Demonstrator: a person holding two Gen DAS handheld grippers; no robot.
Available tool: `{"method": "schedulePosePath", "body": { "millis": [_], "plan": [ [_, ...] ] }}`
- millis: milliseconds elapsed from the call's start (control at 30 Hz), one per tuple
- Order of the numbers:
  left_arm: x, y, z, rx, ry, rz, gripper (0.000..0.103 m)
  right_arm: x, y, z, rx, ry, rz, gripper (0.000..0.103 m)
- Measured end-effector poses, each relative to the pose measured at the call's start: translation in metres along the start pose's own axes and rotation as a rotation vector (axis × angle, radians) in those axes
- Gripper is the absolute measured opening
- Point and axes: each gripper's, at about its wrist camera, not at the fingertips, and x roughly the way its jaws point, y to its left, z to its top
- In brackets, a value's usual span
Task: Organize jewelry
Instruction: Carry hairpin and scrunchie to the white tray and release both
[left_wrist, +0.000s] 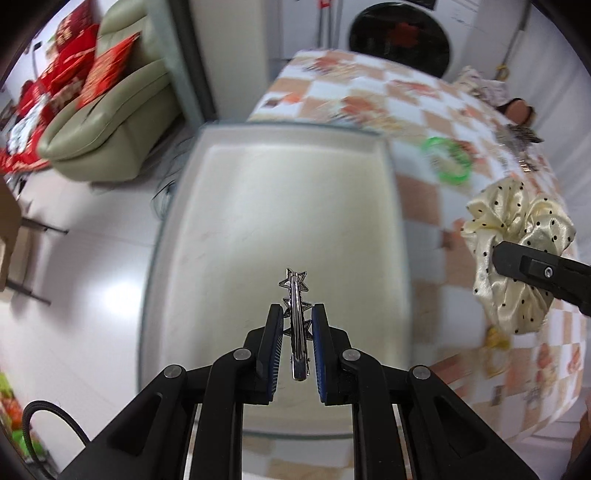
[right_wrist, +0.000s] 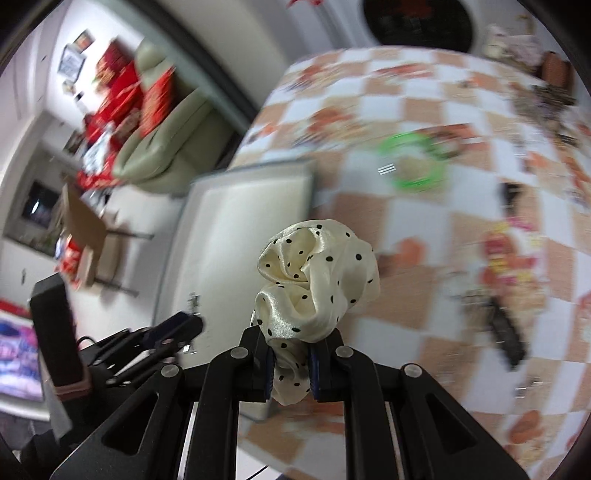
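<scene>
My left gripper (left_wrist: 297, 314) holds a silver star hair clip (left_wrist: 296, 317) between its blue pads, above the near part of a cream tray (left_wrist: 280, 206). The clip points away from me. My right gripper (right_wrist: 291, 350) is shut on a cream polka-dot scrunchie (right_wrist: 317, 280) and holds it above the checkered tablecloth, just right of the tray (right_wrist: 240, 229). The scrunchie (left_wrist: 517, 258) and one right finger (left_wrist: 535, 269) also show at the right of the left wrist view. The left gripper (right_wrist: 177, 328) shows at the lower left of the right wrist view.
A green bangle (left_wrist: 448, 158) lies on the orange-and-white checkered table (left_wrist: 369, 96) beyond the tray; it also shows in the right wrist view (right_wrist: 413, 162). Dark hair clips (right_wrist: 506, 328) and other small items lie at the right. A green sofa (left_wrist: 110, 110) and a washing machine (left_wrist: 399, 37) stand behind.
</scene>
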Motion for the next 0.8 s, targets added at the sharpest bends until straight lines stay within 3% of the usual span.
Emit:
{"method": "schedulePosePath", "body": {
  "millis": [200, 567, 767, 800],
  "plan": [
    [0.026, 0.028, -0.016, -0.021, 0.047, 0.058, 0.020, 0.056, 0.038, -0.010, -0.058, 0.112, 0.033, 0.015],
    [0.045, 0.035, -0.027, -0.038, 0.053, 0.082, 0.021, 0.118, 0.033, 0.003, -0.074, 0.205, -0.016, 0.019],
    [0.044, 0.034, -0.026, -0.031, 0.051, 0.100, 0.021, 0.132, 0.035, 0.007, -0.073, 0.228, -0.004, 0.033],
    [0.043, 0.035, -0.026, -0.036, 0.053, 0.100, 0.021, 0.132, 0.037, 0.007, -0.074, 0.228, 0.001, 0.039]
  ]
}}
